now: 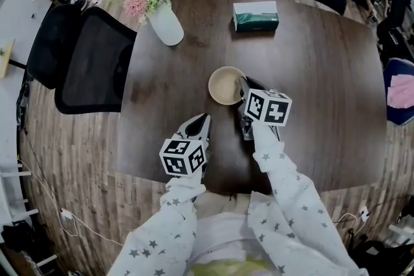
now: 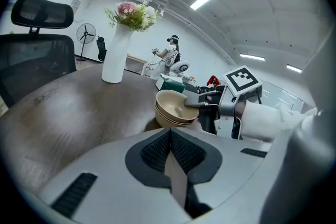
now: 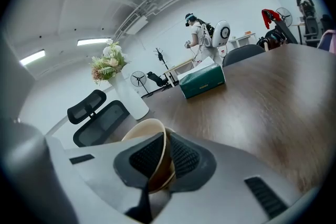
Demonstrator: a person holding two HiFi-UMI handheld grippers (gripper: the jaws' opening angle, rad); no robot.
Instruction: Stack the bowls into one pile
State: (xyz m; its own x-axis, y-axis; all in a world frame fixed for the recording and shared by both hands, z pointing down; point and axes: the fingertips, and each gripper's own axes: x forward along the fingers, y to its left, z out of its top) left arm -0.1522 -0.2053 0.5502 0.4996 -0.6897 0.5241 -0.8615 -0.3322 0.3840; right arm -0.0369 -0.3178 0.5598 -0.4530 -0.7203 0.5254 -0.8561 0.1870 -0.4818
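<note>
The stack of beige bowls (image 1: 224, 85) stood near the middle of the dark wooden table (image 1: 310, 61), well short of the white vase of flowers (image 1: 166, 24) and the green tissue box (image 1: 255, 16). The right gripper (image 1: 242, 84) reached in from the stack's right side, its jaws clamped on the rim of the top bowl (image 3: 144, 131), one pad inside the wall and one outside. The left gripper (image 1: 202, 118) hung near the table's front edge, apart from the bowls, with its jaws pressed together on nothing.
</note>
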